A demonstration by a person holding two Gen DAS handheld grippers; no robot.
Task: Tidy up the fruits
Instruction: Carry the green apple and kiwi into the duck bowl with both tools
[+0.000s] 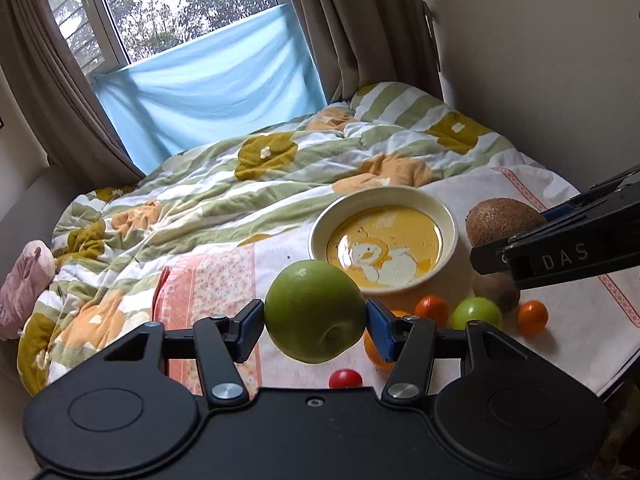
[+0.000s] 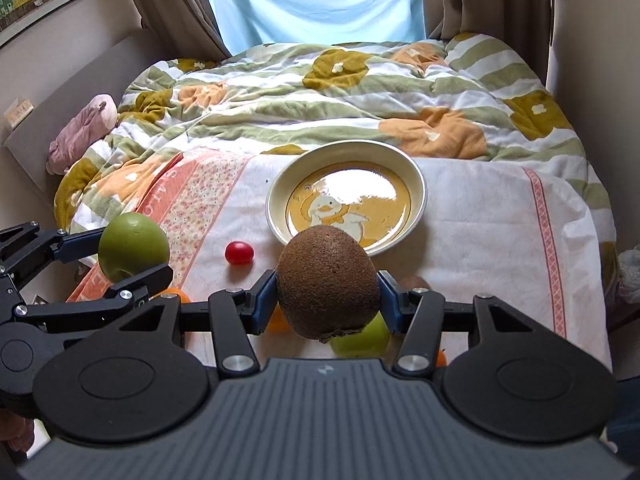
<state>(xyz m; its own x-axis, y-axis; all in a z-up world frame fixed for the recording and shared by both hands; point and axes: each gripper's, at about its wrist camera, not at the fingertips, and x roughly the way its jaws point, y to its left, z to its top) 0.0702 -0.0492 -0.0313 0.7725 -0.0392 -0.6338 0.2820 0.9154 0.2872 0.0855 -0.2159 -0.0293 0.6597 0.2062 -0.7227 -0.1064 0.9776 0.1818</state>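
While the duck plate (image 2: pixel 416 184) sits empty in the middle of the towel (image 2: pixel 480 216), no fruit is put away yet. The left gripper (image 1: pixel 315 320) squeezes a big green apple (image 1: pixel 314 312) in the air. The right gripper (image 2: pixel 328 300) squeezes a brown kiwi (image 2: pixel 328 284) just in front of the plate. A red tomato (image 2: pixel 239 253), small oranges (image 1: pixel 532 316), a little green fruit (image 1: pixel 476 314) and another kiwi (image 1: pixel 496 292) wait near the towel's front edge. The towel lies on a flowery blanket (image 2: pixel 320 88) by a curtained window (image 1: pixel 168 4).

Soft window (image 1: pixel 176 4) daylight; plate (image 2: pixel 416 176) glare; fisheye-bent edges
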